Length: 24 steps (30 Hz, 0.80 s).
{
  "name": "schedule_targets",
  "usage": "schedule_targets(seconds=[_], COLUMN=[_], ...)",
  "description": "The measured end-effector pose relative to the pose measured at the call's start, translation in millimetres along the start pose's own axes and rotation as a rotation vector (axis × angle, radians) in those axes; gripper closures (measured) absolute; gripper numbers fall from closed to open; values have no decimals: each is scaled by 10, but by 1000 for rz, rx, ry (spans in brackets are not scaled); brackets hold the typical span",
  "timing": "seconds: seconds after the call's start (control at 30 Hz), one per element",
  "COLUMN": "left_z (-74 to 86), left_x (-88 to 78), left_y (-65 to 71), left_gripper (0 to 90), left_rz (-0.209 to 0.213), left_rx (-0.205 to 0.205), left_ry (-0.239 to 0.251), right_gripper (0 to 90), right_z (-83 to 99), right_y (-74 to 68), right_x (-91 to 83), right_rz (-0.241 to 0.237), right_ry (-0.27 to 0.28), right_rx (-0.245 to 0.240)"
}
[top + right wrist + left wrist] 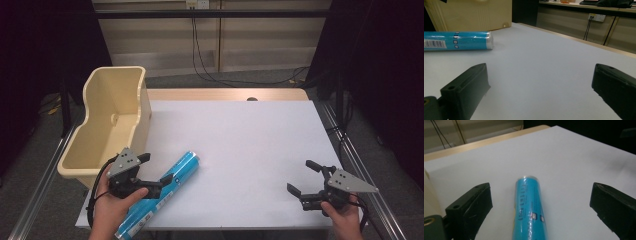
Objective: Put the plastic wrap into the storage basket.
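A blue plastic-wrapped roll lies diagonally on the white table top near the front left. My left gripper is open and hovers over the roll's middle, one jaw on each side. In the left gripper view the roll runs lengthwise between the wide-apart jaws of the left gripper, with a gap on both sides. My right gripper is open near the front right with nothing between its jaws. In the right gripper view, the right gripper faces bare table, with the roll far off.
A cream plastic bin stands at the table's left edge, just behind the roll; its wall also appears in the right gripper view. A wooden strip borders the far edge. Metal rails run along both sides of the table.
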State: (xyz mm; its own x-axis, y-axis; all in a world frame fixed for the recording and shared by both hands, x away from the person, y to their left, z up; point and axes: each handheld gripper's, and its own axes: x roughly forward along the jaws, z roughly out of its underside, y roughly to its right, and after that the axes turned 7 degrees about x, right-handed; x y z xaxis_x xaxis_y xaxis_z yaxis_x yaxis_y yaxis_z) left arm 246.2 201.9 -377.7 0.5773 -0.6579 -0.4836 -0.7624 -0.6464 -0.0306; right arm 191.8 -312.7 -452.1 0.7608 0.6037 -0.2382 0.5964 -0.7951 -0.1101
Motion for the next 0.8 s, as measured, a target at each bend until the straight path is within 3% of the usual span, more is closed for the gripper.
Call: schedule_targets(seconds=[0.17, 0.2, 0.4, 0.5, 0.67, 0.8], left_z=[-39, -54, -96, -102, -91, -100], left_x=[20, 35, 103, 163, 271, 334], left_y=[0, 3, 12, 27, 29, 21], left_gripper=[38, 38, 38, 40, 42, 45], left_rz=[15, 19, 47, 76, 75, 102], left_rx=[9, 29, 73, 63, 61, 38], left_ry=[-51, -85, -165, -199, -270, -337], right_gripper=[5, 5, 5, 4, 4, 4], right_z=[2, 1, 2, 5, 7, 7], right_y=[3, 1, -10, -11, -11, -11], right_x=[1, 2, 10, 14, 14, 12], right_rz=[-4, -7, -7, -8, -8, -10], right_ry=[-1, -3, -9, -14, -19, -19], right_rx=[-2, 0, -3, -6, -9, -9])
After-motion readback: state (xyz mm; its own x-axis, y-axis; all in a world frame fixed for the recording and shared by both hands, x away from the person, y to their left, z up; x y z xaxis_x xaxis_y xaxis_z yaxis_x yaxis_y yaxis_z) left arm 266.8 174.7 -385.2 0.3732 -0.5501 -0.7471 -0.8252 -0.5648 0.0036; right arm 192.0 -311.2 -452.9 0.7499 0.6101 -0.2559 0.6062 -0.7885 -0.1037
